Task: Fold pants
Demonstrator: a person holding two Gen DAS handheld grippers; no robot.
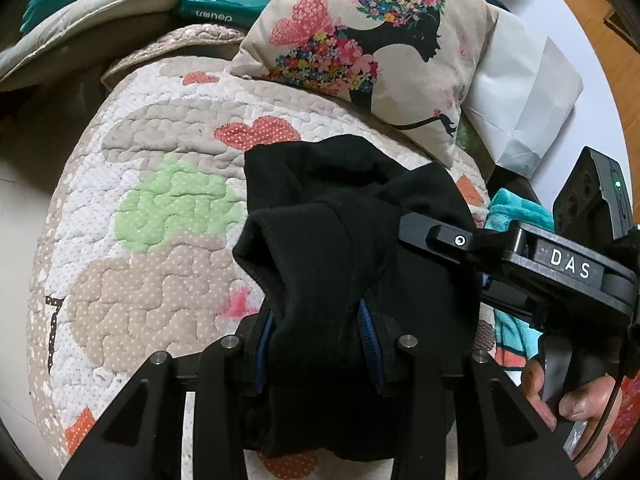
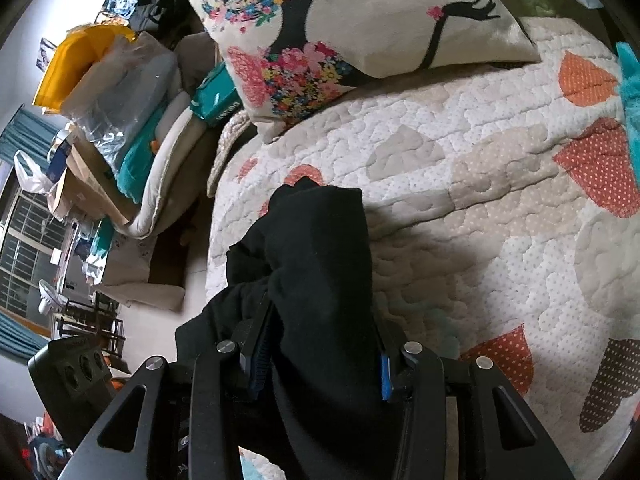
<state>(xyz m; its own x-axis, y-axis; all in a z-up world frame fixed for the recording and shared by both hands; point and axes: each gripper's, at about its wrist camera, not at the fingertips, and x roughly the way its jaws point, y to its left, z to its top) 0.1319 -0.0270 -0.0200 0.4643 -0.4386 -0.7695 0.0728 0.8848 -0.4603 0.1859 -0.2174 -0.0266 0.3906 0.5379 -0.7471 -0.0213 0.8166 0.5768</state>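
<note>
over quilt (image 1: 160,240), both grippers (image 1: 318,344) clamp pants (image 1: 340,240).

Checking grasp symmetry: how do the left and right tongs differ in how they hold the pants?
Left tongs pinch a seamed fold of the black pants; right tongs hold a smooth bunch rising to a peak. Left's cloth spreads wide above; right's narrows. Both are shut on cloth over the quilt.

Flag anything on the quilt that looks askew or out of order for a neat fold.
The black fabric pants are bunched and creased, not flat on the patchwork quilt. Both the left gripper and the right gripper pinch wads of cloth. The floral cushion lies tilted. Nothing looks spilled or damaged.
</note>
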